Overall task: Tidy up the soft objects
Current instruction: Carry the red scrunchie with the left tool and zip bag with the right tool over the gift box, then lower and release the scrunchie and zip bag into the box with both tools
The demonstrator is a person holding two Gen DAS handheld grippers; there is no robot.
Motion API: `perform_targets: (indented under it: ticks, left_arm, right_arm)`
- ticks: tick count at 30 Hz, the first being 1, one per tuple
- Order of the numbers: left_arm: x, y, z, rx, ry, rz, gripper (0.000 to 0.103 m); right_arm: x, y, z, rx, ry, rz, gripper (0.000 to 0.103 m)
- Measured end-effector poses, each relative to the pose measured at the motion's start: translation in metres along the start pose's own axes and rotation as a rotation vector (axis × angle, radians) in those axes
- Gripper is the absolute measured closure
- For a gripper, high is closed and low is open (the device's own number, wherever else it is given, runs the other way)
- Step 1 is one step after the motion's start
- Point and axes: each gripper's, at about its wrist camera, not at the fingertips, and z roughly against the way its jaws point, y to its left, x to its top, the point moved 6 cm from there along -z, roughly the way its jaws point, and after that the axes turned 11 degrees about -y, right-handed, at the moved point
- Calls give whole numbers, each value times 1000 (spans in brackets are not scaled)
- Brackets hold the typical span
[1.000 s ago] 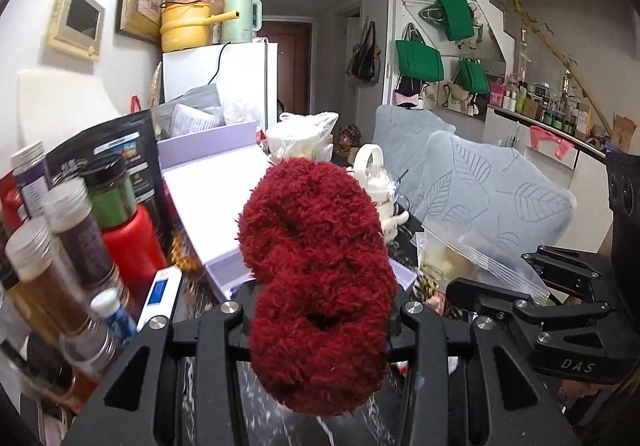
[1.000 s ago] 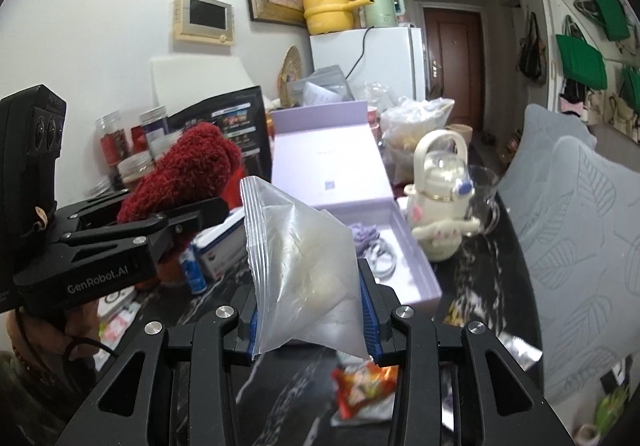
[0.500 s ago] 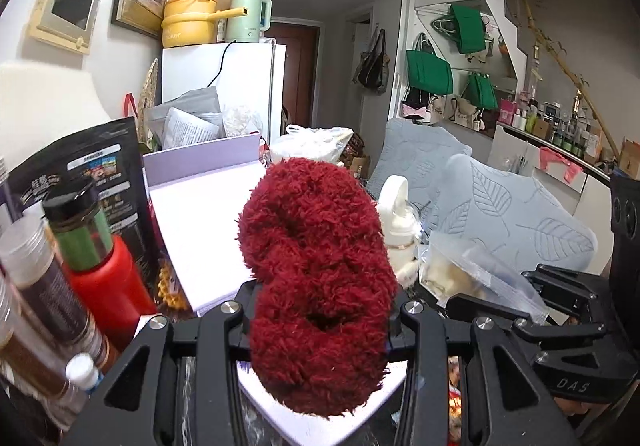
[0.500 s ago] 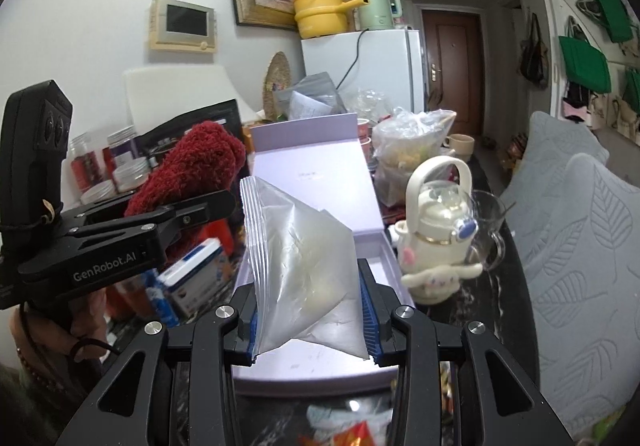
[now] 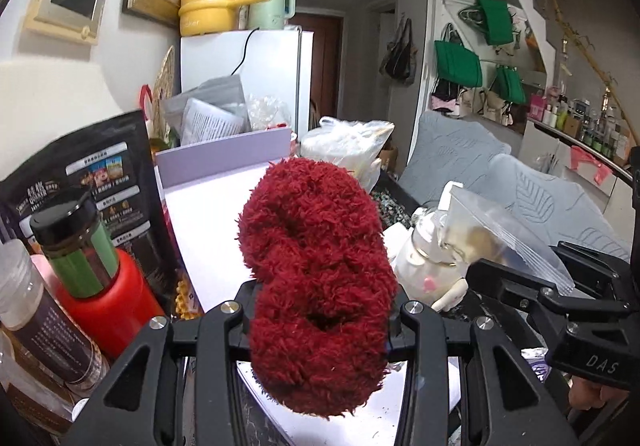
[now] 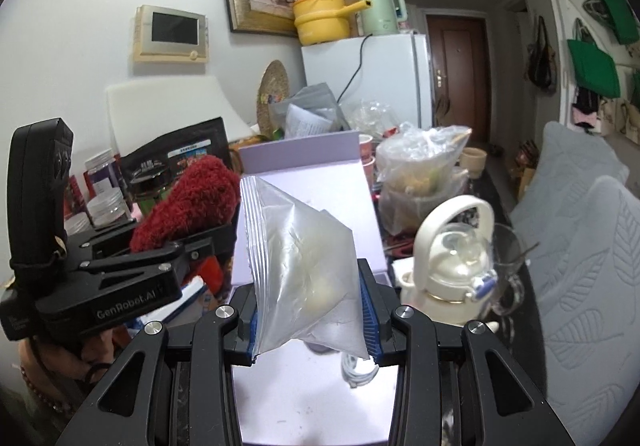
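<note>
My left gripper [image 5: 320, 330] is shut on a fluffy dark red scrunchie [image 5: 316, 278] and holds it above the open lilac box [image 5: 208, 246]. My right gripper [image 6: 308, 322] is shut on a clear zip bag [image 6: 304, 258] with a pale soft lump inside, also above the lilac box [image 6: 304, 398]. The scrunchie [image 6: 192, 202] and left gripper [image 6: 120, 278] show at the left of the right wrist view. The zip bag [image 5: 492, 242] and right gripper [image 5: 560, 310] show at the right of the left wrist view. A white cable coil [image 6: 358, 368] lies in the box.
Jars and a red bottle [image 5: 100, 298] crowd the left beside a black pouch [image 5: 80, 182]. A cream kettle-shaped bottle [image 6: 452, 270] and a glass mug [image 6: 508, 270] stand right of the box. A plastic bag [image 6: 420, 174] sits behind. Grey cushions [image 6: 580, 246] lie to the right.
Both grippers have moved forward over the lilac box, still holding the scrunchie and the zip bag. The box's inside now lies right under both.
</note>
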Motion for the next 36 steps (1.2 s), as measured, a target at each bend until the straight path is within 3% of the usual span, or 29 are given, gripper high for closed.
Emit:
perform_targets:
  ticks: [11,30,36]
  left_arm:
    - [-27,6,-35,71,97,-39,63]
    - [-67,5,-74,89,232,-58,63]
    - [-85,8,-90,104,308,-55,63]
  right_arm:
    - [-26,-19,-33,-71,91,14,65]
    - [-60,-37,-67,-134,191,19,65]
    - [-75,-41,-79,-138,248,16,65]
